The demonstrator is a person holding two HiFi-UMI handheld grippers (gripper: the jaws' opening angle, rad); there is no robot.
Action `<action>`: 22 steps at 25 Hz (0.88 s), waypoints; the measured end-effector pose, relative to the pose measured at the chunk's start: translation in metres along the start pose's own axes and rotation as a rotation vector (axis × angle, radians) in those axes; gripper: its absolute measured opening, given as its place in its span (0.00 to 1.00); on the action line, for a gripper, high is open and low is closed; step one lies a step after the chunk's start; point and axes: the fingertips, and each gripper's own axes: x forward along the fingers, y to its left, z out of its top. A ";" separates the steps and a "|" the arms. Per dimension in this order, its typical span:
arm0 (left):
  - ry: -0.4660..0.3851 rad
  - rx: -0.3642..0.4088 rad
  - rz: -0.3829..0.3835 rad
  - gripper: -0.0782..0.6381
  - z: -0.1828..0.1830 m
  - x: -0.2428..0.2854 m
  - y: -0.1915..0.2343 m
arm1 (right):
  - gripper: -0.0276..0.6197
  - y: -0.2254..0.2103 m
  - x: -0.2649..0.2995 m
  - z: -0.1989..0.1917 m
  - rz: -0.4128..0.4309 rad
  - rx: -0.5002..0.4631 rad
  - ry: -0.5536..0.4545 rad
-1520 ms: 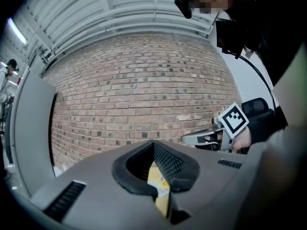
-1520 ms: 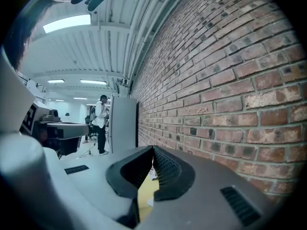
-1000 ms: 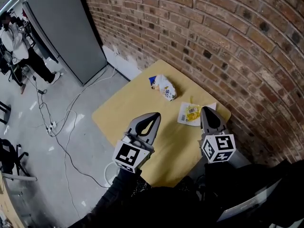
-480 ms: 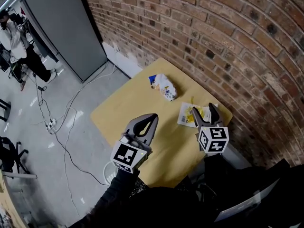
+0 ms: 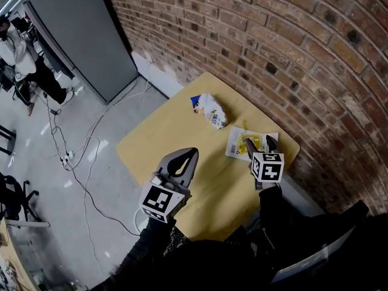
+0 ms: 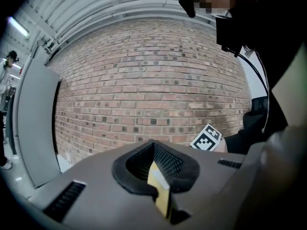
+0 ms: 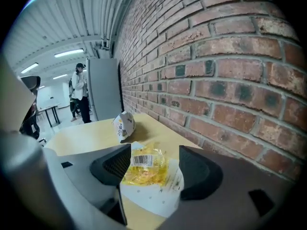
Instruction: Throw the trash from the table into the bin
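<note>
Straddling the yellow wrapper (image 7: 143, 172) and the white paper (image 7: 156, 200) beneath it, the right gripper (image 7: 153, 166) is held with its jaws wide apart, one on each side of the trash and not yet closed on it; whether either jaw touches the wrapper cannot be told. The wrapper and paper are seen lying on the wooden table (image 5: 163, 144), at the side nearest the brick wall (image 5: 285, 47); a crumpled white and blue bag (image 5: 210, 110) is seen farther along the same table, well apart from the right gripper. The left gripper (image 5: 189, 156) is held over the table's near half, its jaws pressed together with nothing caught between them. A grey cabinet (image 5: 85, 35) is set against the wall beyond the table; a person (image 5: 18, 50) is seen standing far off on the floor.
</note>
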 end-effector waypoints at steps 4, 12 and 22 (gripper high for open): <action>0.008 0.003 -0.003 0.12 -0.004 0.004 0.002 | 0.50 0.001 0.012 -0.014 0.021 -0.018 0.054; 0.024 0.000 -0.002 0.12 -0.009 0.006 0.007 | 0.50 0.000 0.030 -0.036 0.042 -0.007 0.134; 0.028 -0.005 0.006 0.12 -0.012 0.008 0.013 | 0.42 0.000 0.037 -0.039 0.063 -0.024 0.177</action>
